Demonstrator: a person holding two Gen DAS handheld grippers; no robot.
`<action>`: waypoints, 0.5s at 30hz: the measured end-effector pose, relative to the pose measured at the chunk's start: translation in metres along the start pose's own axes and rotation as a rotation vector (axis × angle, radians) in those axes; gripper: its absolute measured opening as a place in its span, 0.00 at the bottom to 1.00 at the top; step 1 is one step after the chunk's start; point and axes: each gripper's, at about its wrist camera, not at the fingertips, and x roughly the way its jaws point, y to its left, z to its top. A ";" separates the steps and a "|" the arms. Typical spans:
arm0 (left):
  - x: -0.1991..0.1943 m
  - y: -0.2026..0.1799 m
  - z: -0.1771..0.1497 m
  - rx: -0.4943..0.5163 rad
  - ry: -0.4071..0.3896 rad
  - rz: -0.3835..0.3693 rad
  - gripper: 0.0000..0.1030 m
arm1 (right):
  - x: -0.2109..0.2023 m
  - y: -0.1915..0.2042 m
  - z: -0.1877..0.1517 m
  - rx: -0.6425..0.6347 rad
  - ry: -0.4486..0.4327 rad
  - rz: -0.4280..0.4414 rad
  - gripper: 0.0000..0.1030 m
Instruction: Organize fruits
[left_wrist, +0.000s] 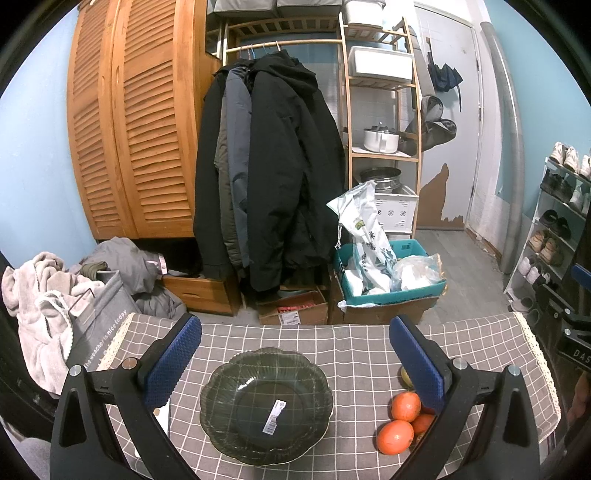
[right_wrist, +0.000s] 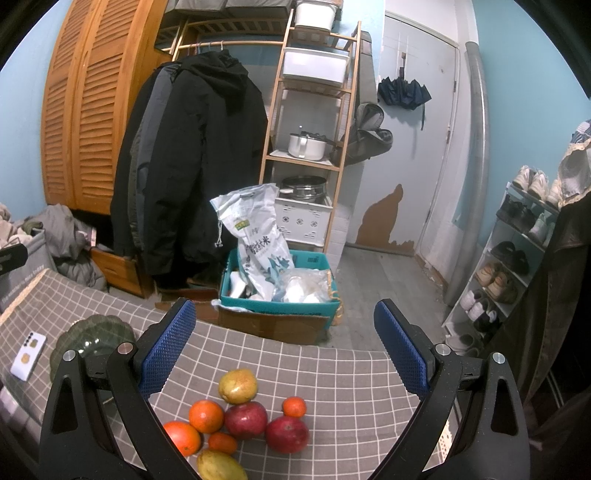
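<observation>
Right, both grippers, left gripper (left_wrist: 295, 354) and right gripper (right_wrist: 284, 341), gape empty; fruits (right_wrist: 245, 419) cluster right of the glass bowl (left_wrist: 266, 404). Round, firm, roll-prone: pinch each across its middle.

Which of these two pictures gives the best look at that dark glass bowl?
The left wrist view: the glass bowl sits whole between the open fingers, empty, a label stuck on it. The right wrist view shows only part of it, half hidden behind the gripper's left finger, beside a white phone.
</observation>
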 end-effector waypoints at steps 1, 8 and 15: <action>0.000 0.000 0.000 0.000 0.000 0.001 1.00 | 0.000 0.000 0.000 0.000 0.000 0.000 0.93; -0.001 -0.004 0.000 -0.004 0.010 0.008 1.00 | 0.000 0.001 -0.001 -0.002 0.001 0.000 0.93; 0.004 -0.001 -0.001 0.000 0.017 0.000 1.00 | 0.001 0.003 -0.001 -0.001 0.002 0.001 0.93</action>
